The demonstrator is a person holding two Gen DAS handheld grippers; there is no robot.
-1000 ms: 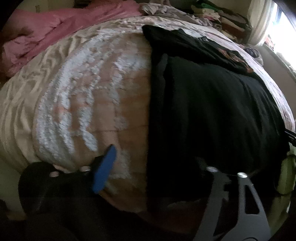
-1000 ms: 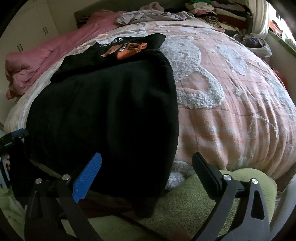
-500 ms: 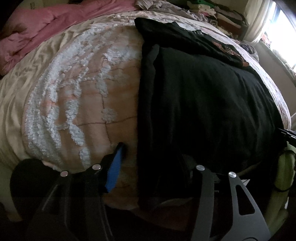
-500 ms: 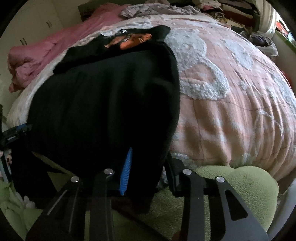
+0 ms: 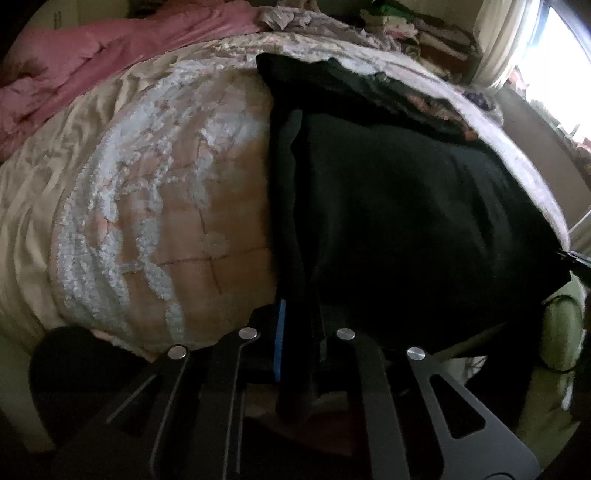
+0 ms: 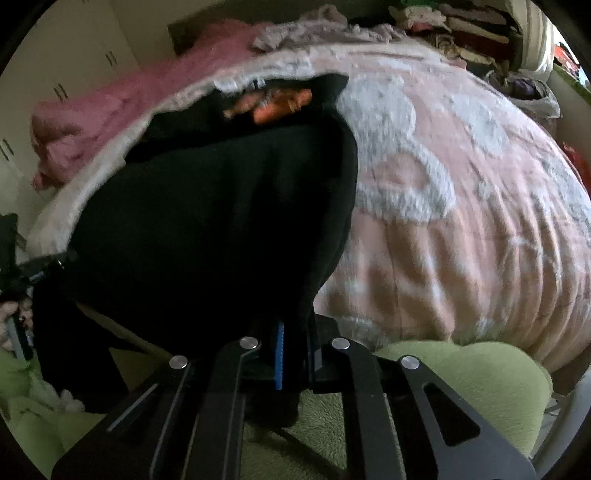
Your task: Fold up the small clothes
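- Left wrist view: the left tongs [image 5: 297,343] are pressed together on the near left hem of the black garment [image 5: 399,229], a fold of dark cloth pinched between the blue pad and the black finger.
- The garment lies spread on the bed's pink-and-white blanket [image 5: 155,206], its near edge at the bed's near edge, its far end toward the middle of the bed, where a faint printed patch shows.
- A rumpled pink duvet [image 5: 92,62] is heaped along the bed's far left side, with a pile of loose clothes [image 5: 295,22] at the far edge.
- At the right rim of this view a sliver of the other tool reaches the garment's right hem; a green cushion [image 5: 557,325] sits below it.

- Right wrist view: the right tongs [image 6: 295,354] are likewise clamped, gripping the garment's near right corner between blue pad and black finger.
- The black cloth rises from that pinch in a taut ridge, and an orange print [image 6: 280,105] shows at its far end.
- The blanket's white fleecy pattern lies bare to the right of the garment.
- The green cushion fills the space just under these tongs, touching the bed's near edge.
- The view is somewhat blurred.
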